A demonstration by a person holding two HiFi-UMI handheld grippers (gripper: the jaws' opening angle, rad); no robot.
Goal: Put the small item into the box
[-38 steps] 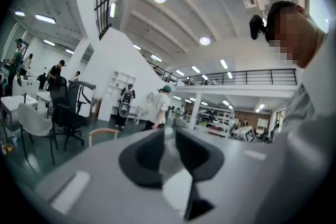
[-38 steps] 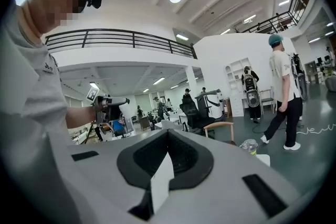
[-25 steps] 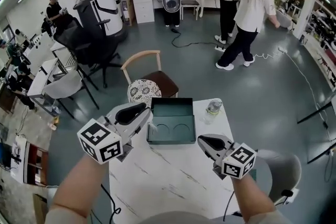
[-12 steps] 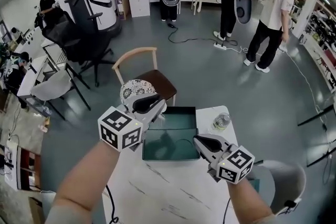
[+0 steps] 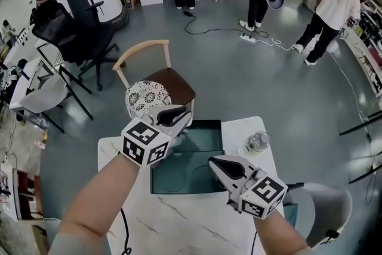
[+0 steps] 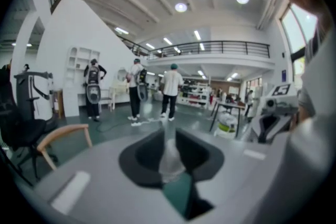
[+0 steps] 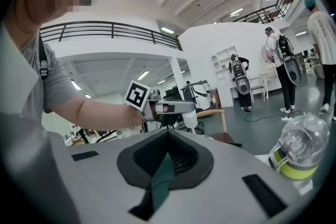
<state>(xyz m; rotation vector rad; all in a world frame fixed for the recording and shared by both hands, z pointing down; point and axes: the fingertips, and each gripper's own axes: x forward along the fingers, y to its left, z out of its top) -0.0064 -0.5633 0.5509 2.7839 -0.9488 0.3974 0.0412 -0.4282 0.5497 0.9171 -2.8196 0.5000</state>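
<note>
1. Small item (image 6: pixel 170 159): pale, translucent, blurred. It is clamped between the jaws of the left tool (image 5: pixel 182 117).
2. Open green box (image 5: pixel 197 177) sits directly below the left tool.
3. Right tool (image 5: pixel 216 162): jaws together, empty, at the box's near-right edge.

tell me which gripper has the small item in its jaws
The left gripper: a small pale item is pinched between its jaws. The right gripper has its jaws together with nothing between them.

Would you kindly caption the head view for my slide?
Left gripper and right gripper poised above a green box on a table.
</note>
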